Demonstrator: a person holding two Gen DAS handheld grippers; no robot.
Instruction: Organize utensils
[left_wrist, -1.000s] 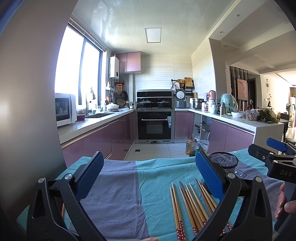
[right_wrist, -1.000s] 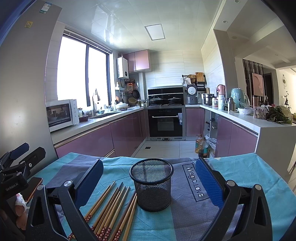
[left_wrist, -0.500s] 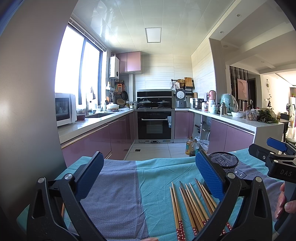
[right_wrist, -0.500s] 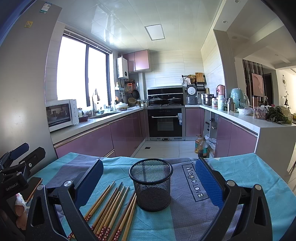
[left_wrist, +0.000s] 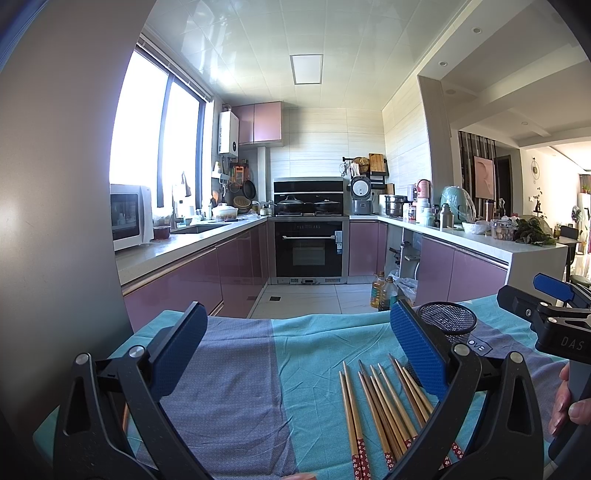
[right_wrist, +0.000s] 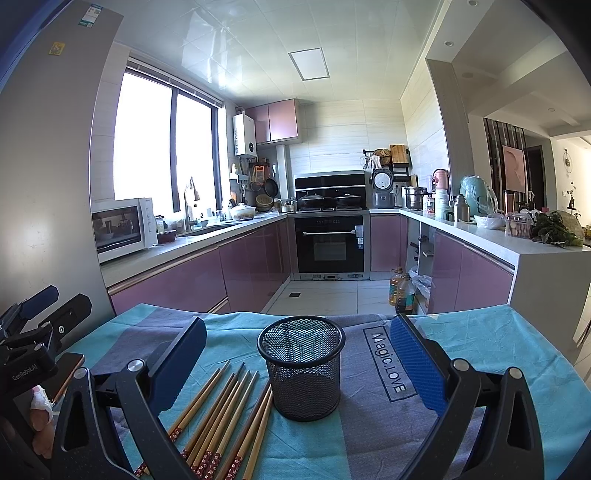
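Several wooden chopsticks with red patterned ends lie side by side on the teal and grey cloth, just left of a black mesh cup that stands upright and empty. In the left wrist view the chopsticks lie low right and the mesh cup stands behind the right finger. My left gripper is open and empty above the cloth, left of the chopsticks. My right gripper is open and empty, its jaws standing either side of the cup, nearer the camera than it.
The table is covered by a teal and grey cloth printed "Magic.LOVE". A phone lies at its left edge. Beyond the far edge is a kitchen floor with oil bottles, purple cabinets and an oven. A grey fridge wall stands on the left.
The right wrist view has shifted very slightly, the cup sitting a touch further left in it. The left gripper has not moved.
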